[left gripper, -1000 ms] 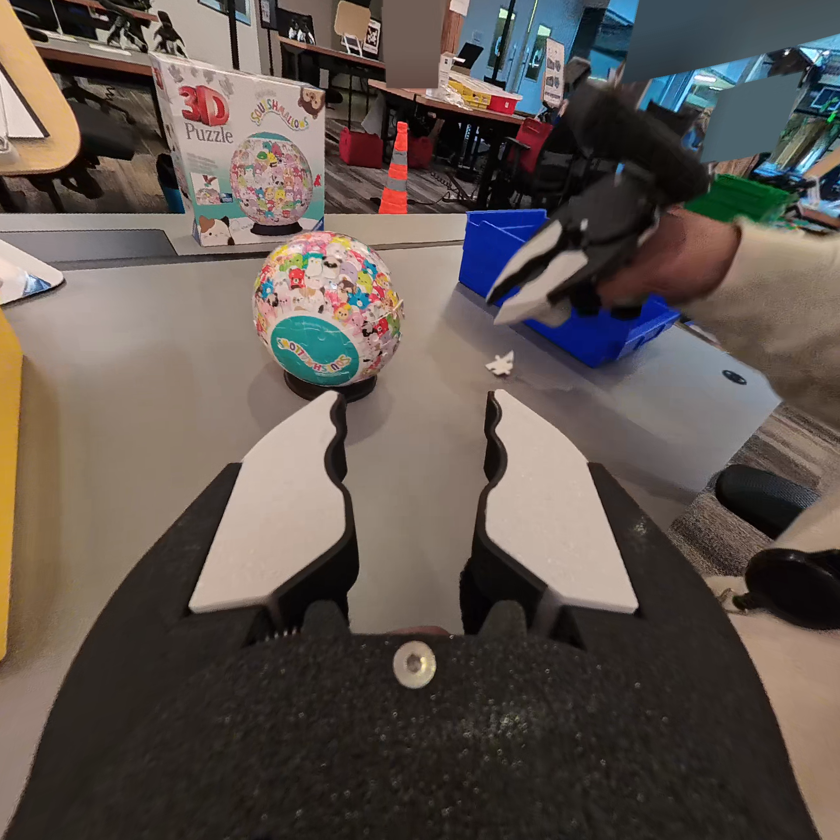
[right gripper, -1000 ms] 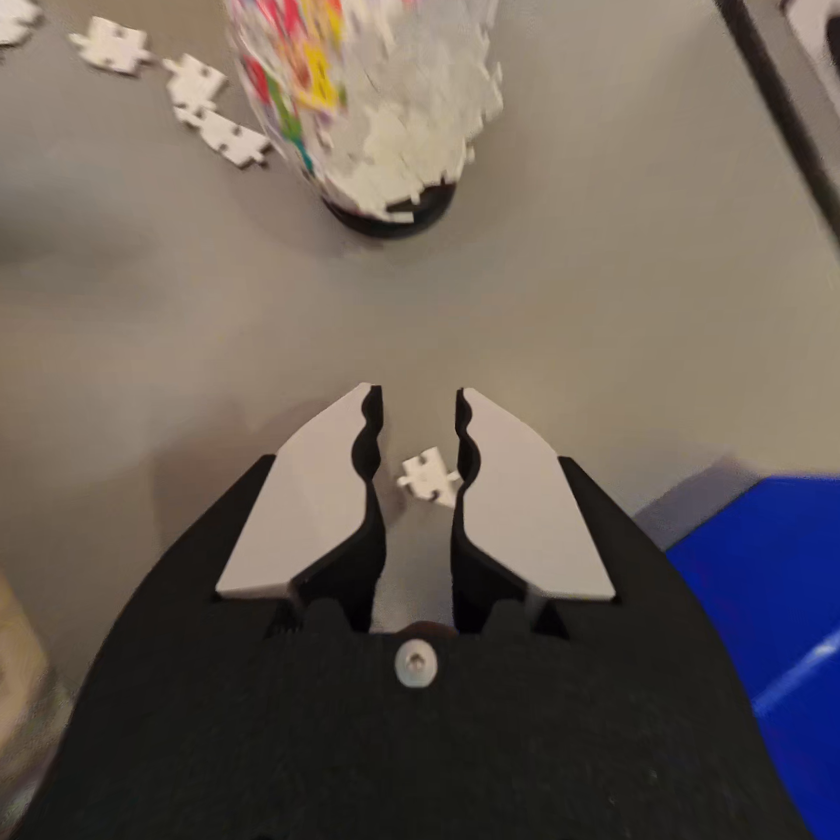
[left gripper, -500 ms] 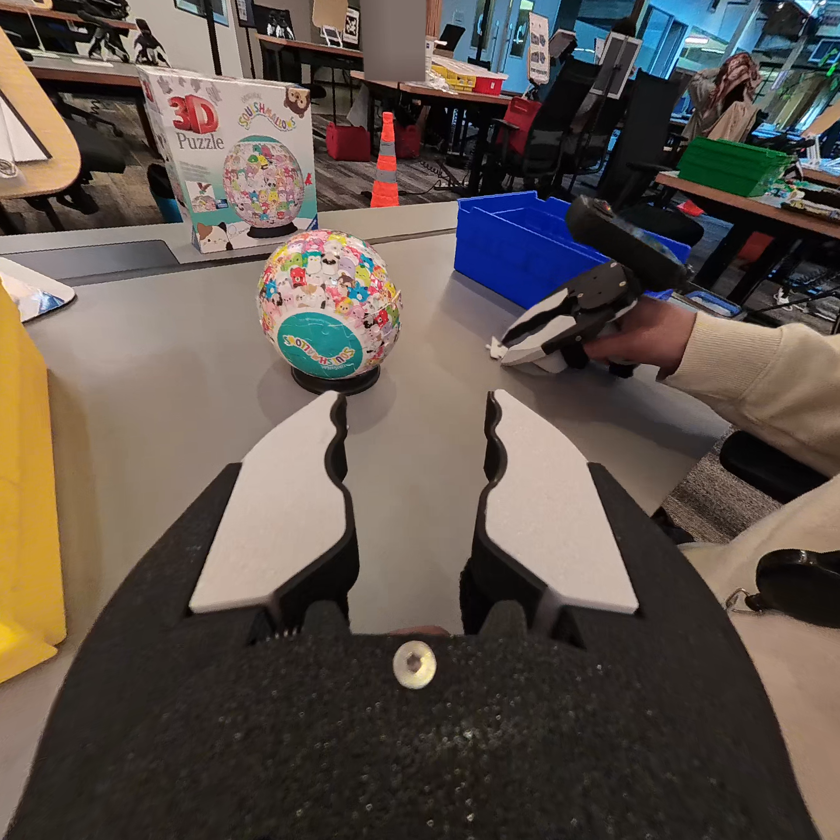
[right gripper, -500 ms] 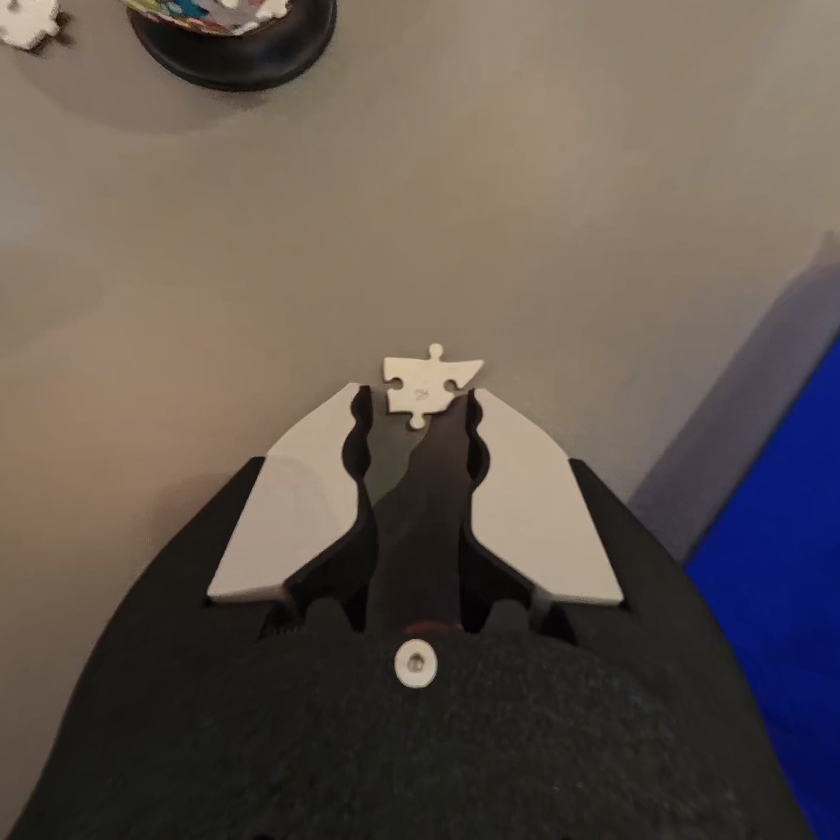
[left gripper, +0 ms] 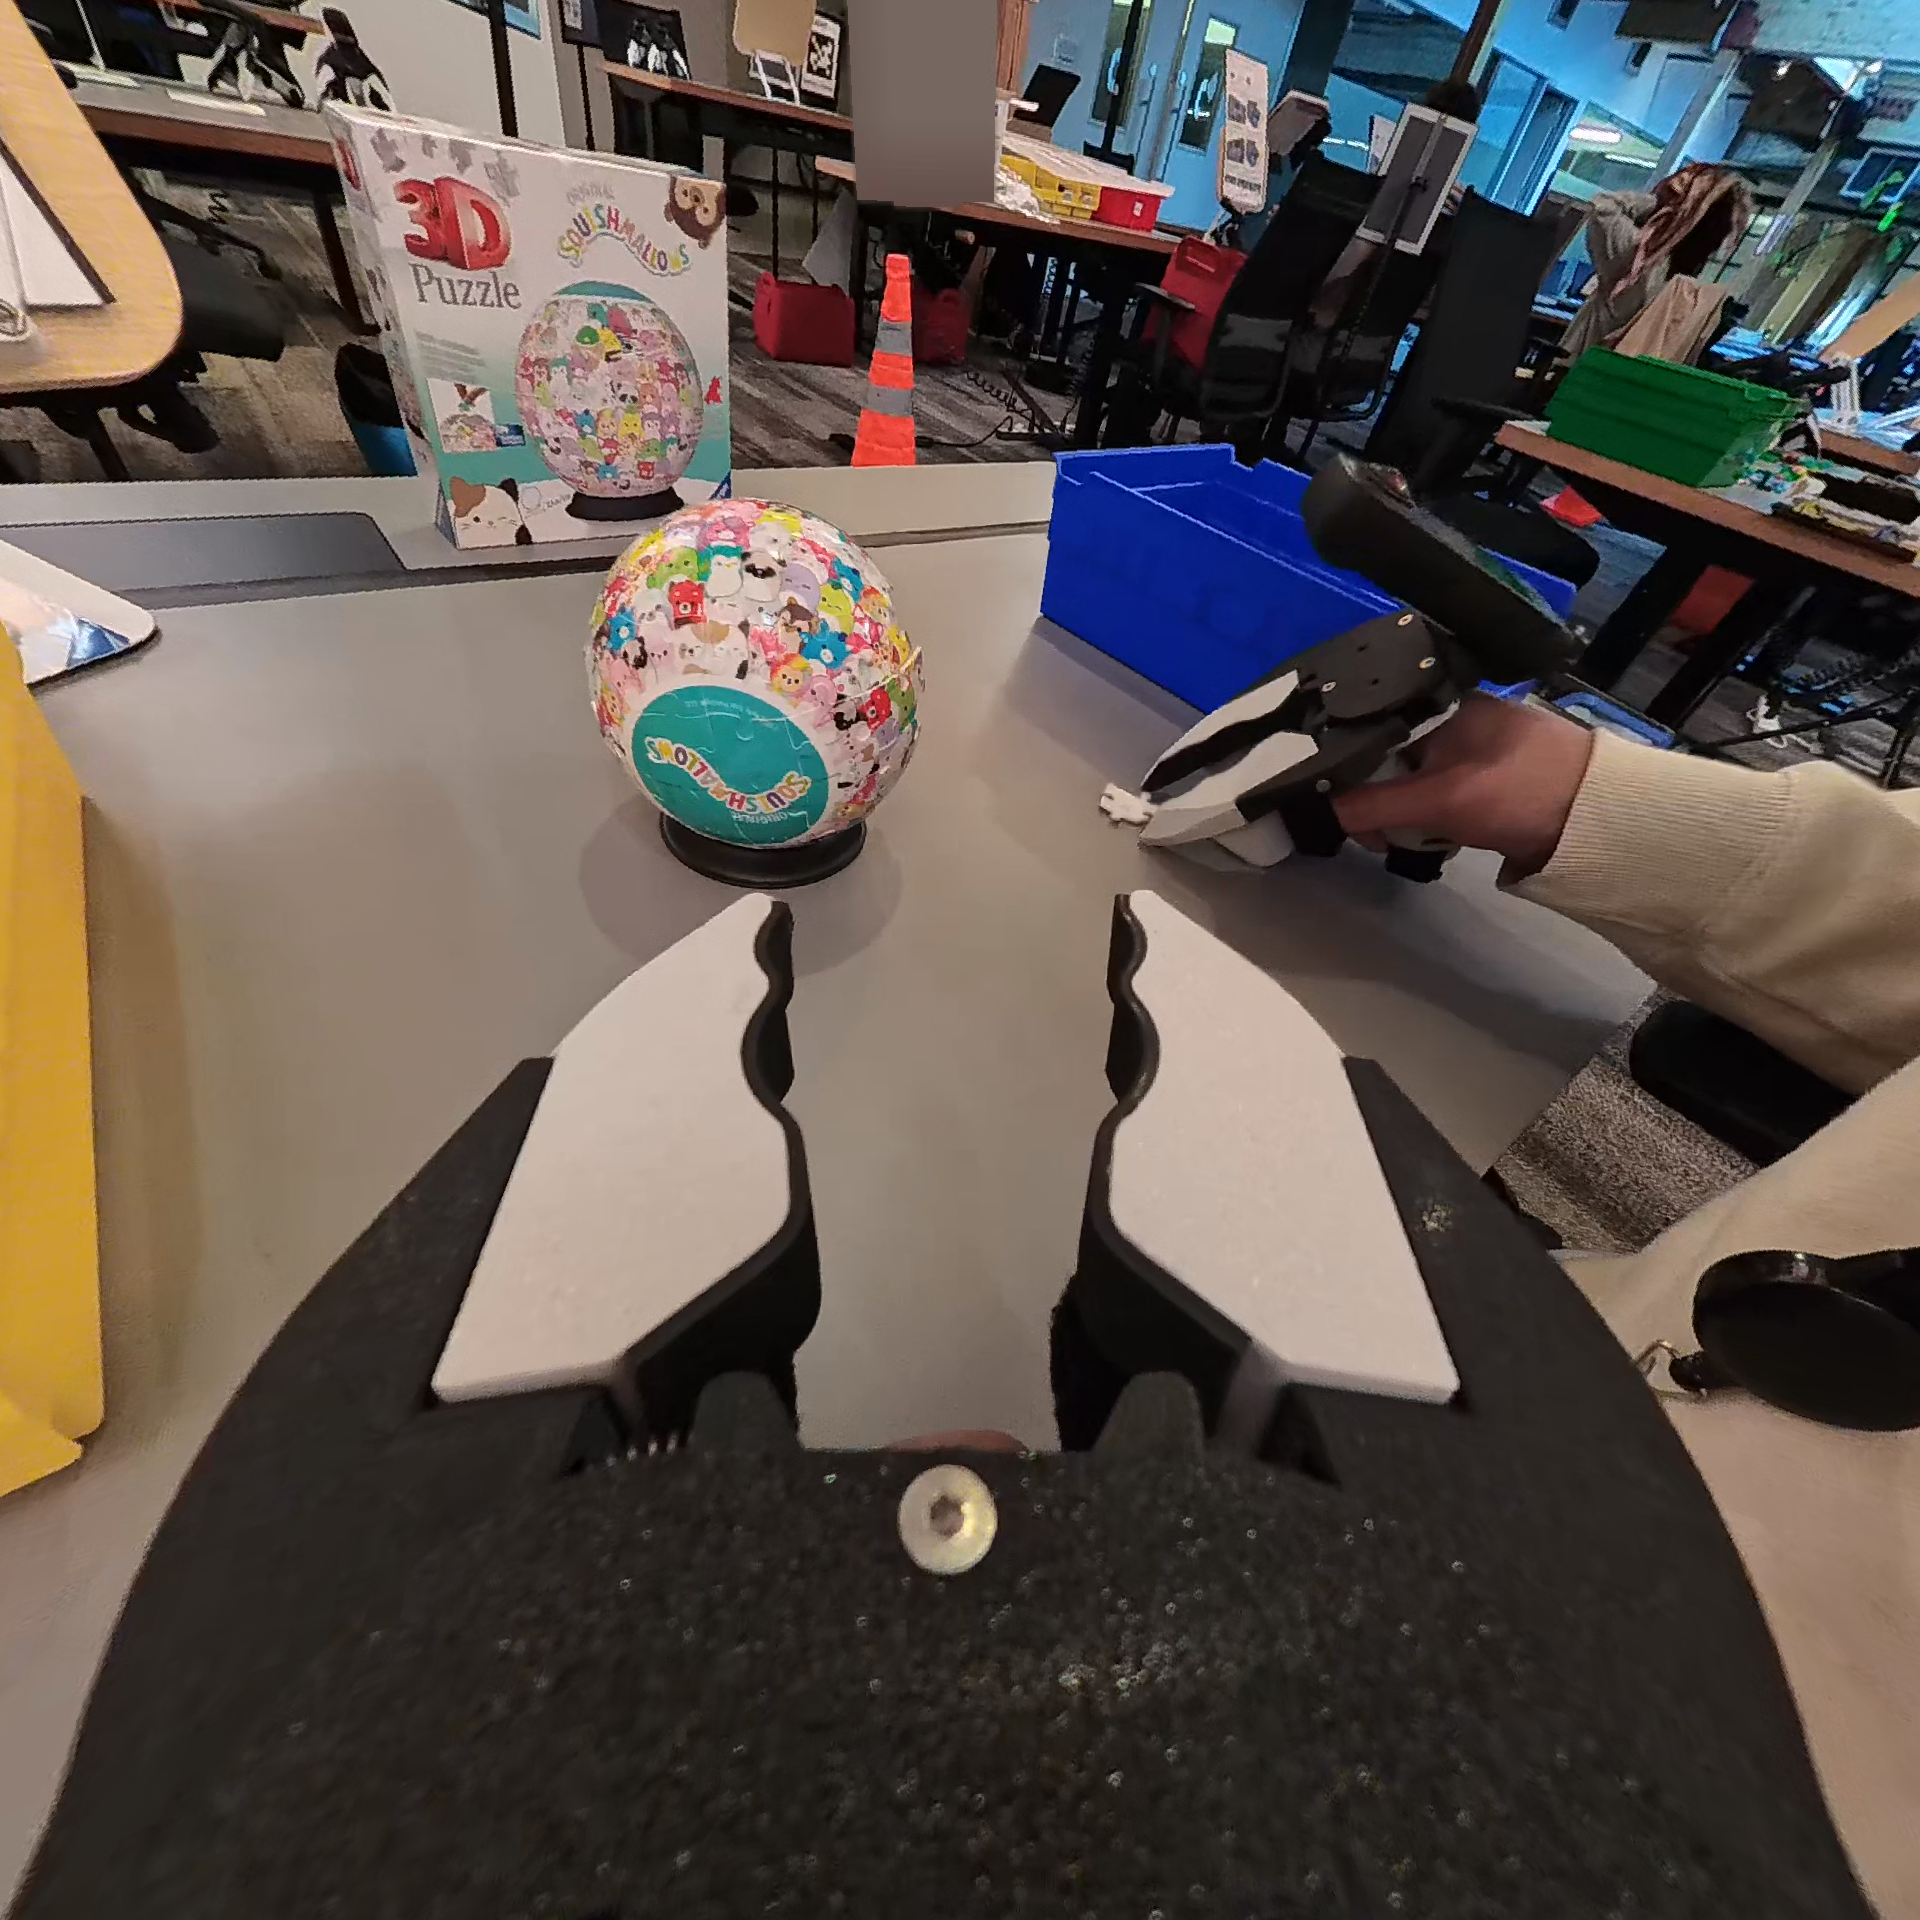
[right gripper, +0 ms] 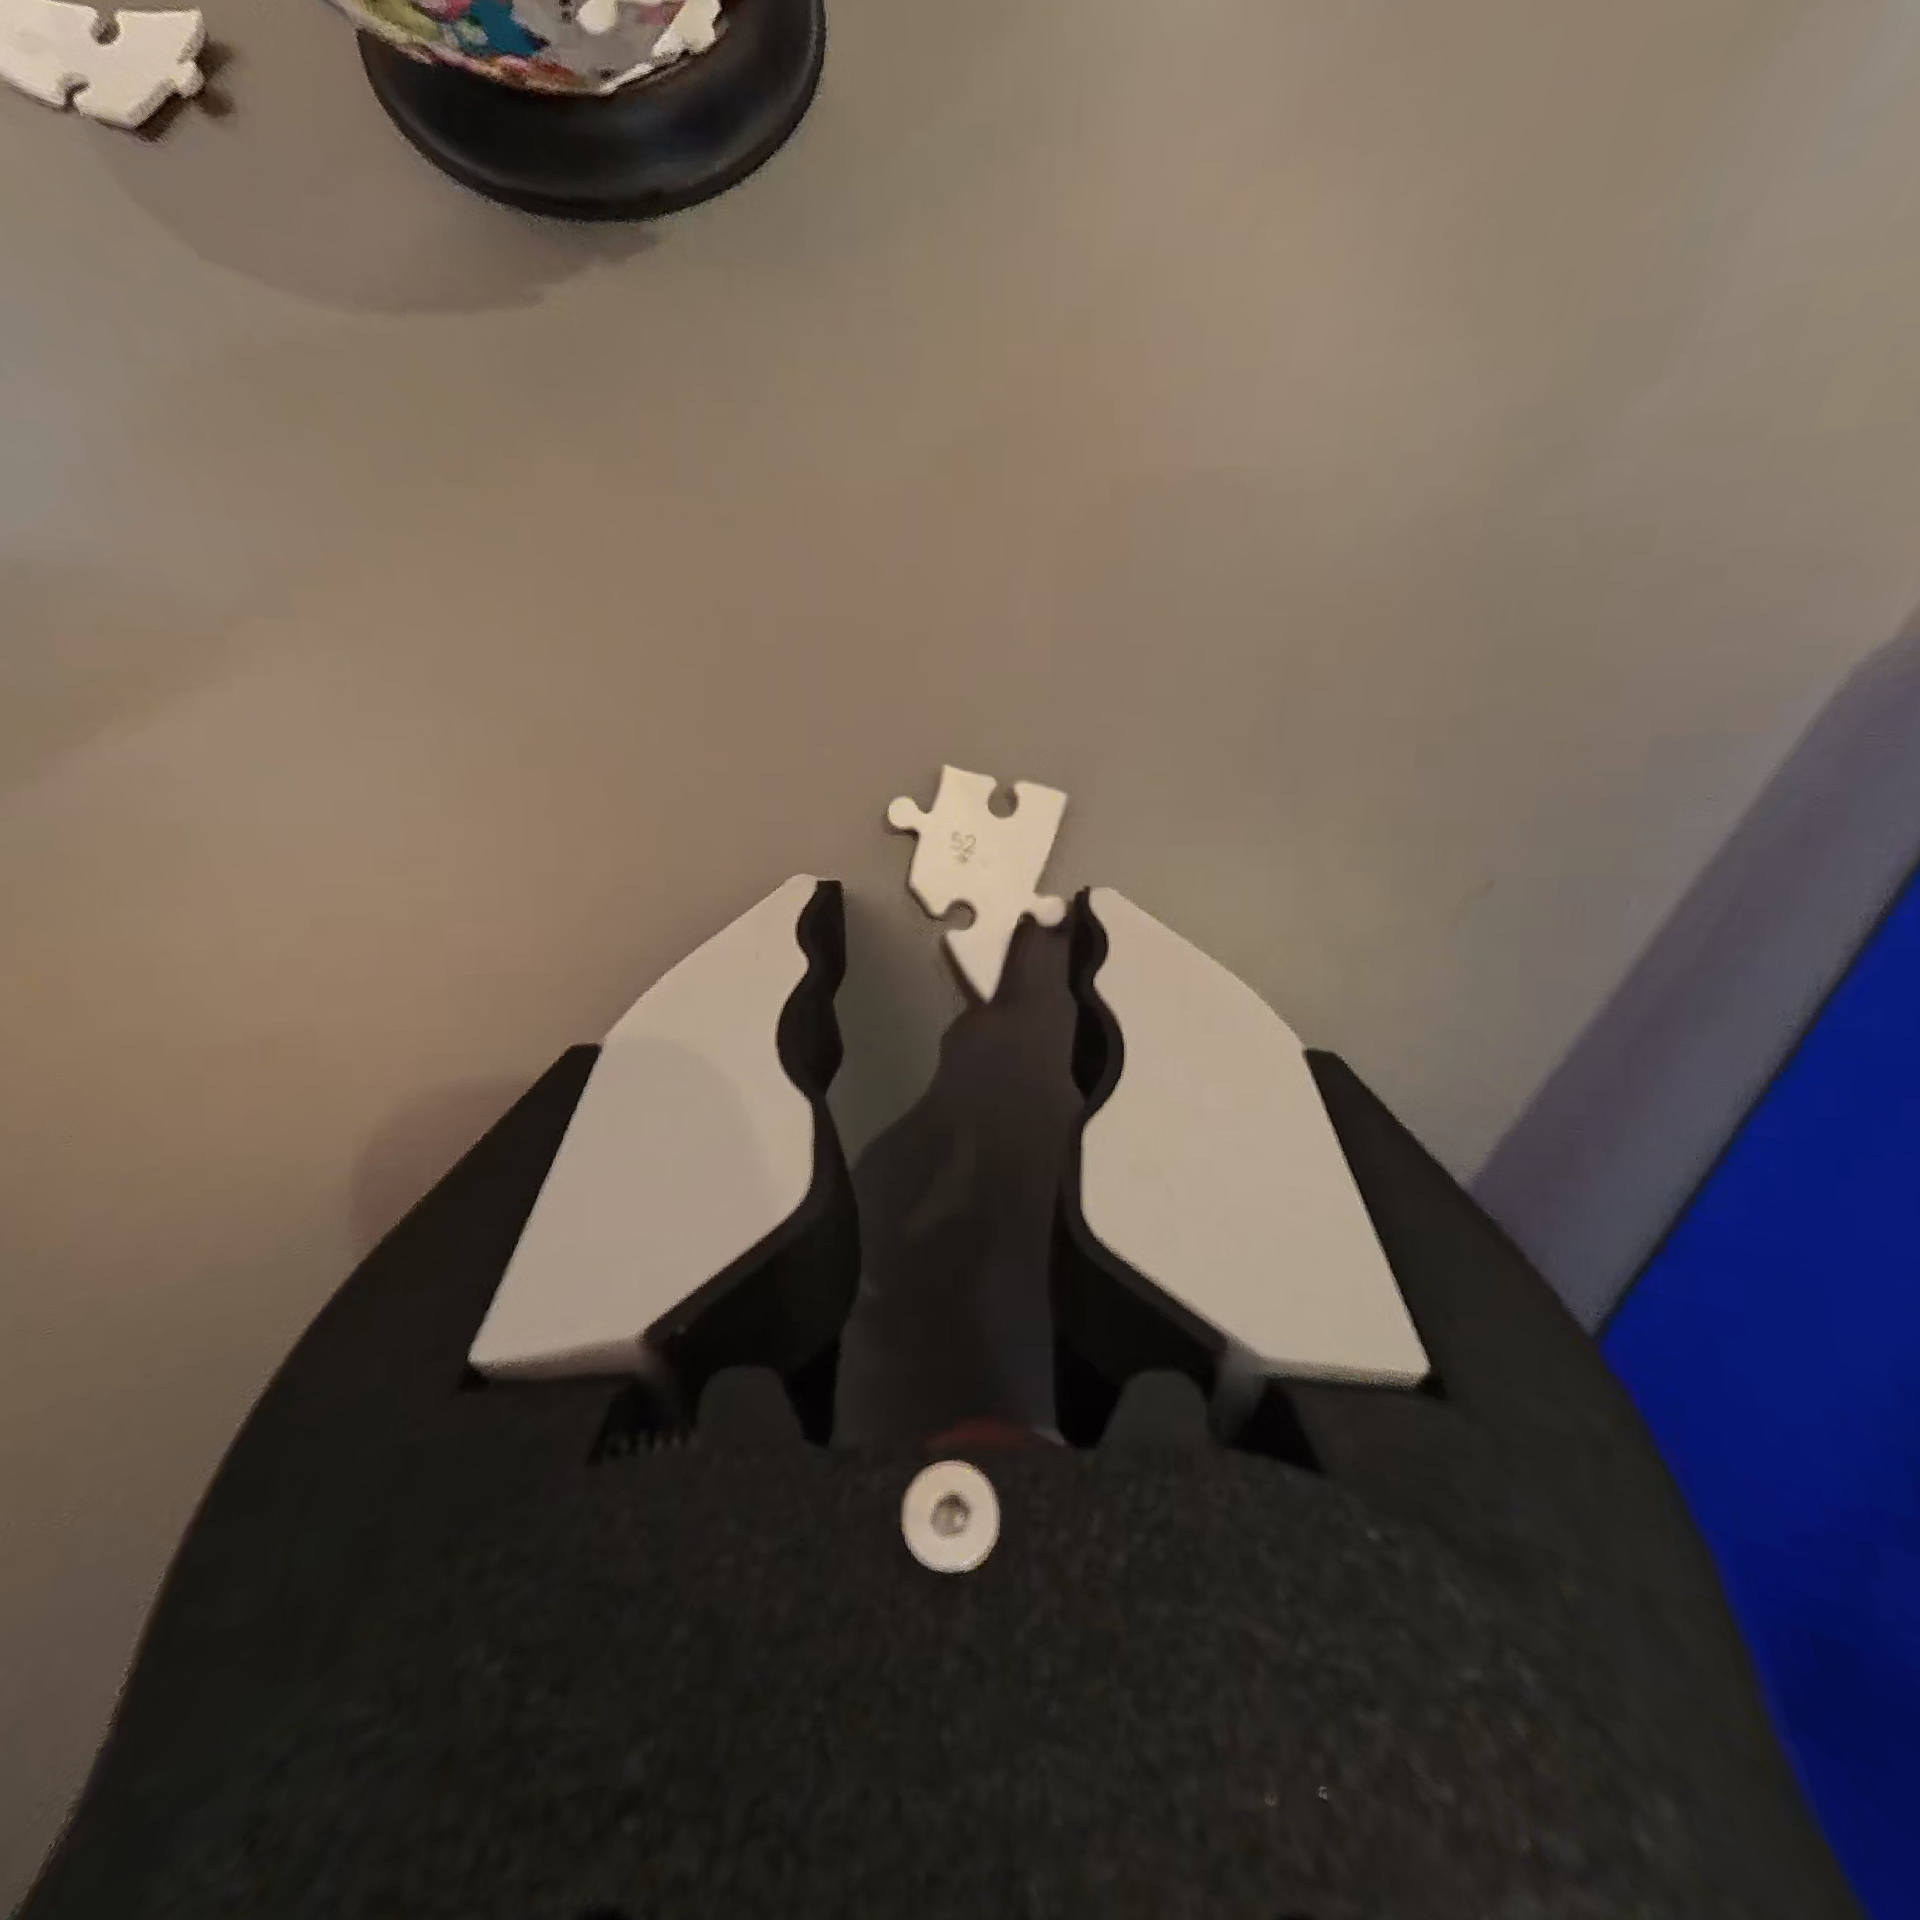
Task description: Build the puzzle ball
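Lying white-side-up on the grey table (right gripper: 1247,468), a loose puzzle piece (right gripper: 982,862) sits just past the tips of the right gripper (right gripper: 956,899), whose fingers are spread with a clear gap between them and nothing pinched. One knob of the piece touches the tip of that gripper's right finger (right gripper: 1195,1091), and its lower corner reaches a little way into the gap. Well ahead of the tips and off to their left, the puzzle ball (right gripper: 540,31) rests on its black stand (right gripper: 592,135) (only its lower edge shows in this view), with another white piece (right gripper: 99,62) farther left. A blue bin (right gripper: 1808,1351) lies to the right.

From the left wrist view, the left gripper (left gripper: 951,914) hangs above the table with its fingers spread wide and empty. The colourful puzzle ball (left gripper: 753,675) stands ahead of it, slightly left of its centre line. Behind the ball stands the puzzle box (left gripper: 540,343). The right gripper (left gripper: 1148,826), held in a hand (left gripper: 1475,790), is low at the table ahead and to the right, with the small white piece (left gripper: 1122,802) at its tips.
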Demonstrator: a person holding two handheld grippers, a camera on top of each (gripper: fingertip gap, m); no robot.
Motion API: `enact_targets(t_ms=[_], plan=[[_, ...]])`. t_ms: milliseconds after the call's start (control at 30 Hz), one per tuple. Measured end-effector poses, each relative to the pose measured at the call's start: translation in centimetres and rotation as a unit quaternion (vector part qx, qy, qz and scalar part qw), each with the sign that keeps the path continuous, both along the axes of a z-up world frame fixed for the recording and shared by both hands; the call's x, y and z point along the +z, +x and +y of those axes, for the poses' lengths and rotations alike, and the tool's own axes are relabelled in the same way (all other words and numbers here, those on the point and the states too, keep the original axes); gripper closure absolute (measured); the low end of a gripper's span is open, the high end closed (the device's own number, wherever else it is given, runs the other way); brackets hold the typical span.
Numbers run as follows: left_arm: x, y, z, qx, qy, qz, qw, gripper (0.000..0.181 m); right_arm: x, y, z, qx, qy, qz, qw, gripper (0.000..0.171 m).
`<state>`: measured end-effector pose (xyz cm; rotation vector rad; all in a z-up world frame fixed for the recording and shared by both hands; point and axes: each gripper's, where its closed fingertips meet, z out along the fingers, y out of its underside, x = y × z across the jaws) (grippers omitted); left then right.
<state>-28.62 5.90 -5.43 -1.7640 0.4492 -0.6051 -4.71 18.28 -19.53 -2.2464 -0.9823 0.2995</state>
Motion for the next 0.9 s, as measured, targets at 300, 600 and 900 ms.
enact_targets(t_ms=[300,600,900], plan=[[0.1,-0.5,0.5,0.002,-0.004,-0.001,1.000,0.123,0.1,0.2,0.9,0.002,0.009,-0.001,1.000,0.149],[-0.2,0.2,1.1,-0.011,-0.008,-0.005,1.000,0.123,0.3,-0.1,-0.8,-0.021,0.003,-0.038,0.999,0.142],[-0.3,-0.6,1.4,-0.010,-0.010,-0.004,1.000,0.123,-0.1,0.8,0.8,-0.072,-0.016,-0.019,0.997,0.161]])
